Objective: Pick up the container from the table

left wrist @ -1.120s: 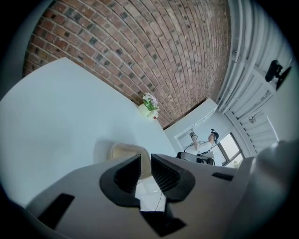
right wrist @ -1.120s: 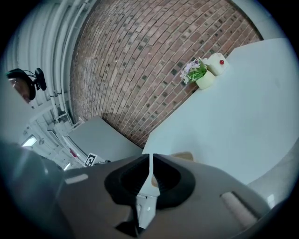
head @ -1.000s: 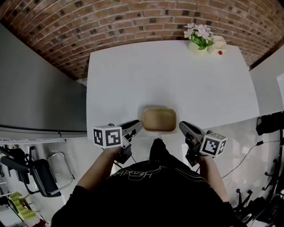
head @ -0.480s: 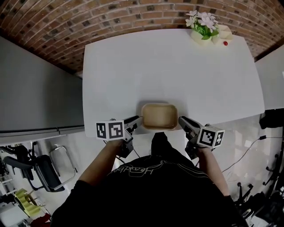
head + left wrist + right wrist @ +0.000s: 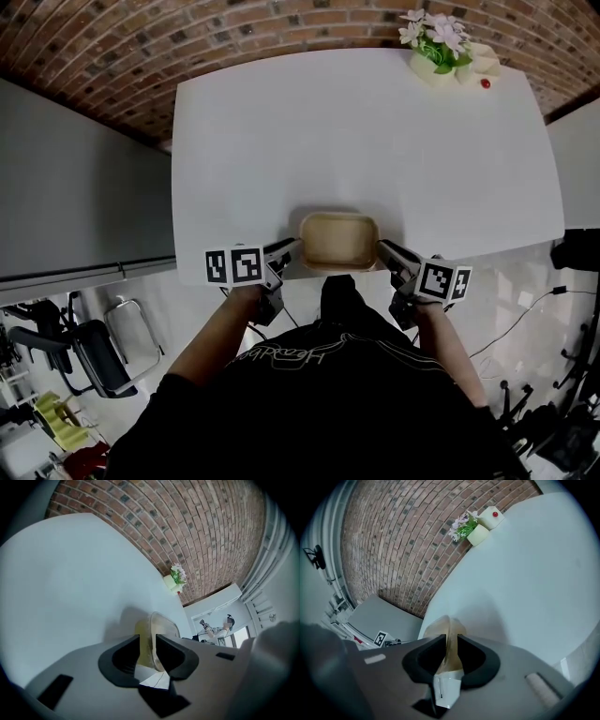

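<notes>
Two tongs straddle the container's (image 5: 338,240) end rims at lower centre, on the surface's (image 5: 356,131) near edge: left tongs (image 5: 292,247) have just been opening, right tongs (image 5: 382,249) spread; uneven closing could tip it off

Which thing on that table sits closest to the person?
The tan container, right at the near edge; the flower pot and the box stand at the far right corner.

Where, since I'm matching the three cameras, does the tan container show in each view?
Head view: container lower centre, at the table's near edge.
Left gripper view: container lower centre, seen edge-on.
Right gripper view: container lower centre, edge-on.
Shared landmark: the flower pot at the table's far corner by the brick wall.
</notes>
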Demonstrator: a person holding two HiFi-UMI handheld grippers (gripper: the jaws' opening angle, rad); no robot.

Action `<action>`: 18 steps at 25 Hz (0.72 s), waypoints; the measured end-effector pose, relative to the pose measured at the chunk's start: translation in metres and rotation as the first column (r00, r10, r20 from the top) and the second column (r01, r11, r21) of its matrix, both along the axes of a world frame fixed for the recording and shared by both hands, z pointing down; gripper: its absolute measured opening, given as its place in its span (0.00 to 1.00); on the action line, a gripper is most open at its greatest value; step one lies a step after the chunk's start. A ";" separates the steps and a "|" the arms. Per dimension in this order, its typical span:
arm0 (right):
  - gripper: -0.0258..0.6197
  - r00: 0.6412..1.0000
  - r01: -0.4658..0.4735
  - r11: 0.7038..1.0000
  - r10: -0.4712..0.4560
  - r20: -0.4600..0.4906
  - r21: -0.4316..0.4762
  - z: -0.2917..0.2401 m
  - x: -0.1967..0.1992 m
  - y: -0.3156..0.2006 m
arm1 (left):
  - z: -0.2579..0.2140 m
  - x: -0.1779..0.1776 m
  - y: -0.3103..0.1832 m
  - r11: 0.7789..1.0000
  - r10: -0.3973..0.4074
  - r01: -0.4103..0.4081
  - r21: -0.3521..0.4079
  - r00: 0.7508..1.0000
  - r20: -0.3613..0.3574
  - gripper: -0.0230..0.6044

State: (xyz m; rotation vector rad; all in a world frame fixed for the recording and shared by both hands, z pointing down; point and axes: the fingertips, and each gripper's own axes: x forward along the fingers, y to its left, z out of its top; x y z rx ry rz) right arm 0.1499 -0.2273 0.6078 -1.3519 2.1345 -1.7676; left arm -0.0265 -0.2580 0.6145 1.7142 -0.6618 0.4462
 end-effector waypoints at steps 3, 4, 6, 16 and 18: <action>0.14 1.000 -0.012 1.000 0.012 0.026 -0.011 0.003 -0.001 -0.001 | 0.003 0.000 0.002 1.000 0.004 -0.004 -0.009 1.000 0.004 0.21; 0.14 0.999 -0.017 1.000 0.017 0.036 -0.013 0.003 -0.001 -0.002 | 0.005 0.000 0.002 1.000 0.006 -0.006 -0.015 1.000 0.009 0.21; 0.14 0.998 -0.024 1.000 0.025 0.053 -0.013 0.002 -0.001 -0.002 | 0.007 0.000 0.003 0.999 0.000 0.000 -0.032 1.000 0.008 0.21; 0.14 0.996 -0.019 1.000 0.021 0.091 -0.025 0.004 -0.006 -0.001 | 0.005 0.004 0.003 0.999 -0.018 0.018 -0.038 1.000 -0.013 0.13; 0.13 0.994 -0.023 0.999 0.026 0.103 -0.029 0.004 -0.007 -0.001 | 0.005 0.005 0.003 0.999 -0.024 0.023 -0.039 1.000 -0.012 0.12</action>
